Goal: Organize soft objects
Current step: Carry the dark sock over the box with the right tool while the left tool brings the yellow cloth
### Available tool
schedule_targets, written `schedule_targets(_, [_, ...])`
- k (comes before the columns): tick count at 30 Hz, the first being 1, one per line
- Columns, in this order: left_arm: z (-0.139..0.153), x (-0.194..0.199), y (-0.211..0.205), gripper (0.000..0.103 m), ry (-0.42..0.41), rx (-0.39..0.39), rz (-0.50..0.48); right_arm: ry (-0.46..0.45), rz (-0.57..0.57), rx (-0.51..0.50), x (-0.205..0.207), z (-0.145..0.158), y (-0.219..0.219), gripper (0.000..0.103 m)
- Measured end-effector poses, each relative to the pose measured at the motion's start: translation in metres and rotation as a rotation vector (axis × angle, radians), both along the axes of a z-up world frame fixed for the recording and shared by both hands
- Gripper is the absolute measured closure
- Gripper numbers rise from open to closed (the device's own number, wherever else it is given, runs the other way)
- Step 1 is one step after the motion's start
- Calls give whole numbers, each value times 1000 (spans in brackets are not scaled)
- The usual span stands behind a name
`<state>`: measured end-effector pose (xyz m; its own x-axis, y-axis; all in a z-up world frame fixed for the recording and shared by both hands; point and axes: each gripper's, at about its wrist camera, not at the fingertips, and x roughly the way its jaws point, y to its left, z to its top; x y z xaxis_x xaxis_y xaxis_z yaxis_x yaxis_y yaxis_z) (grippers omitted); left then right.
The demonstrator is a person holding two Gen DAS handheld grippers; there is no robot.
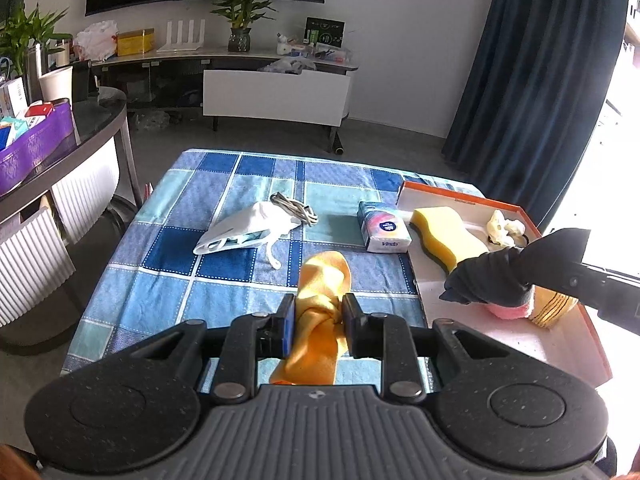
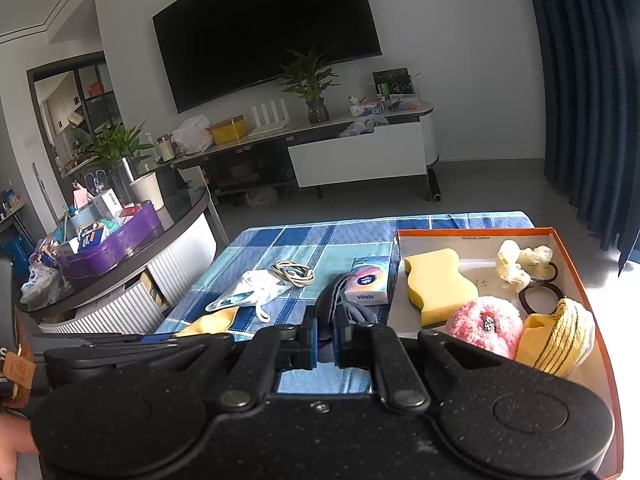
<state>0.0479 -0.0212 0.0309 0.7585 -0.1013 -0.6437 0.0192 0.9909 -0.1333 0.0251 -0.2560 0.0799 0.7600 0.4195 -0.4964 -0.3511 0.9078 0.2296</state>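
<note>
My left gripper (image 1: 318,320) is shut on a yellow cloth (image 1: 322,280), bunched between the pads above the checked tablecloth. My right gripper (image 2: 325,332) is shut on a dark navy cloth (image 2: 340,304); the left wrist view shows that cloth (image 1: 488,278) hanging over the orange-rimmed white tray (image 1: 500,344). The tray (image 2: 480,236) holds a yellow sponge (image 2: 438,284), a cream scrunchie (image 2: 518,262), black hair ties (image 2: 538,294), a pink fluffy thing (image 2: 486,326) and a yellow striped thing (image 2: 558,338).
On the blue checked tablecloth (image 1: 192,280) lie a white face mask (image 1: 244,230), a coiled cord (image 1: 294,208) and a Vinda tissue pack (image 1: 384,230) beside the tray. A dark round side table with a purple bin (image 1: 32,148) stands to the left.
</note>
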Motion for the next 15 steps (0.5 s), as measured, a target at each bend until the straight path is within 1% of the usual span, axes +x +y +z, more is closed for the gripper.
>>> schedule_targets(15, [5, -5, -11, 77, -16, 3, -19, -20, -22, 13, -9, 7, -11, 94])
